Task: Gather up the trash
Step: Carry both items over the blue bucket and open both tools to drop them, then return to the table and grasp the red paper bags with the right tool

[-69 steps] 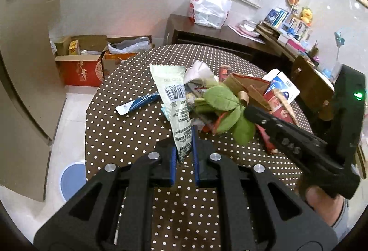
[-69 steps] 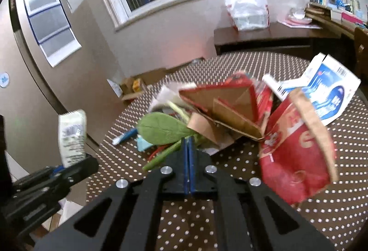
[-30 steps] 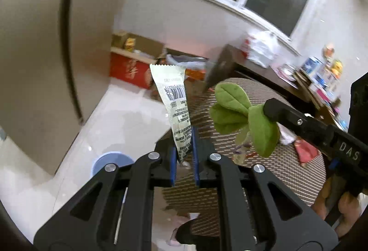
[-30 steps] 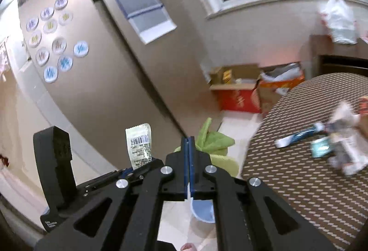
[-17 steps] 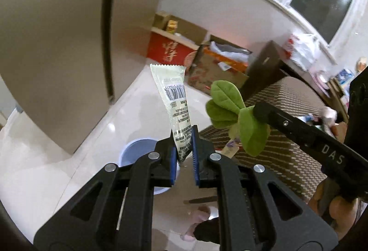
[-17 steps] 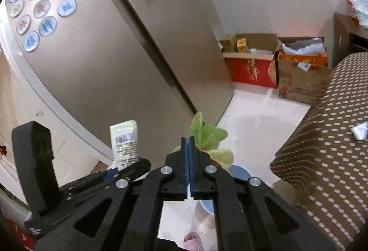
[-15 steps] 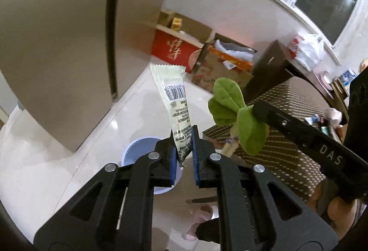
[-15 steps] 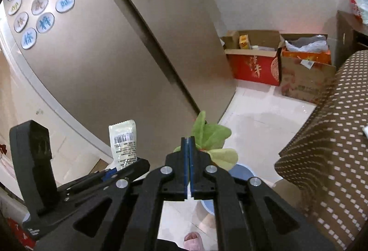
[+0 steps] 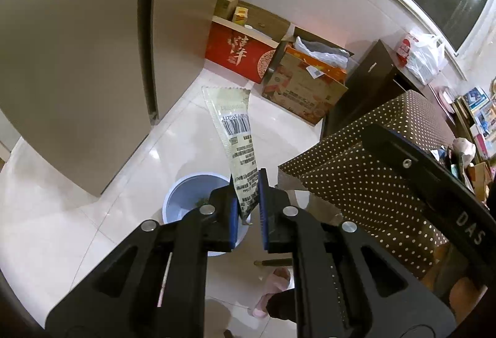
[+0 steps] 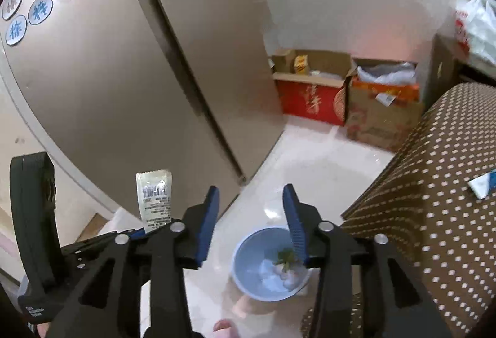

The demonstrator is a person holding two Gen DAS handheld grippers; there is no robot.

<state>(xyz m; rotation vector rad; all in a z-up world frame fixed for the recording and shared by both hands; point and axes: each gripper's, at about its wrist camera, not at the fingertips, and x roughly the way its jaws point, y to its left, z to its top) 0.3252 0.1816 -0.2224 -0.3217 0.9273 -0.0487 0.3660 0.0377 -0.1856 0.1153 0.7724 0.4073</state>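
A pale blue bin (image 9: 189, 192) stands on the white tile floor; in the right wrist view (image 10: 257, 263) it holds green leaves (image 10: 286, 257) and white scraps. My left gripper (image 9: 246, 198) is above the bin with its jaws slightly parted; a long white barcode wrapper (image 9: 234, 136) stands between them, against the left pad. My right gripper (image 10: 252, 220) is open and empty above the bin. It shows as a black bar (image 9: 434, 183) in the left wrist view. The left gripper with the wrapper (image 10: 154, 198) shows at the lower left of the right wrist view.
A beige fridge (image 9: 77, 59) stands left. Red and brown cardboard boxes (image 9: 279, 65) sit against the far wall. The polka-dot table (image 9: 372, 170) is right, with a blue-white wrapper (image 10: 483, 183) on it. A pink slipper (image 9: 272, 291) is on the floor below.
My right gripper has opened and the green leaves have dropped into the bin. My left jaws have parted slightly around the wrapper. Both grippers have moved closer over the bin.
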